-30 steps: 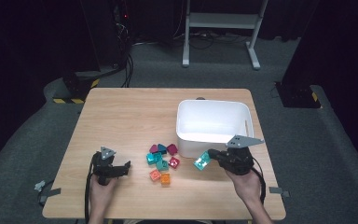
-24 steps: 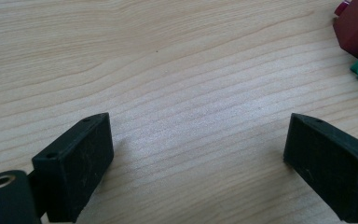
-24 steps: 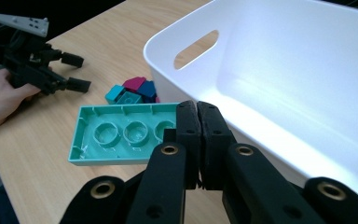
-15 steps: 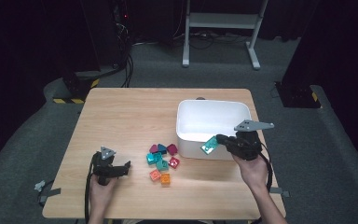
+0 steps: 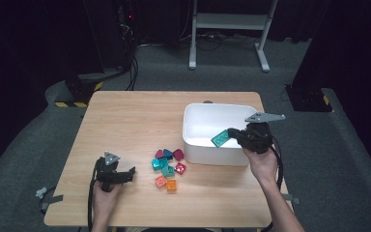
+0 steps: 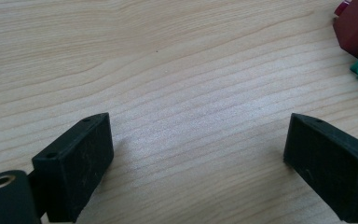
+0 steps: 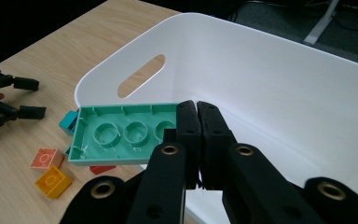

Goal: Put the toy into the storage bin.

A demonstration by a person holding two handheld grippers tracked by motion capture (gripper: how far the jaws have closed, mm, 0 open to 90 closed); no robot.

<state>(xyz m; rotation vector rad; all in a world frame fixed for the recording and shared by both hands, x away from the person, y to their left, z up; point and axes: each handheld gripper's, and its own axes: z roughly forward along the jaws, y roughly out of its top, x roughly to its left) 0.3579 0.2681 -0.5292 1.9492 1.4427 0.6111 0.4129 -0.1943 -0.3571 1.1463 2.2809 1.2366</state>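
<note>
1. The worktop (image 5: 140,116) is shown beneath both hand-held grippers, with light wood grain visible under the left jaws.
2. The white bin (image 5: 200,150) is seen directly below and ahead of the right hand-held gripper (image 5: 229,134); a handle slot is cut in its far wall.
3. The right hand-held gripper is held over the bin's near rim, its jaws clenched on the edge of the green brick (image 7: 121,133), which is carried hollow side up beyond the jaw tips, above the bin's rim.
4. The left hand-held gripper (image 6: 198,154) is rested low over bare worktop, jaws released wide with nothing between them.
5. The loose bricks (image 5: 168,166) are clustered between the two hand-held grippers, beside the bin's outer wall.
</note>
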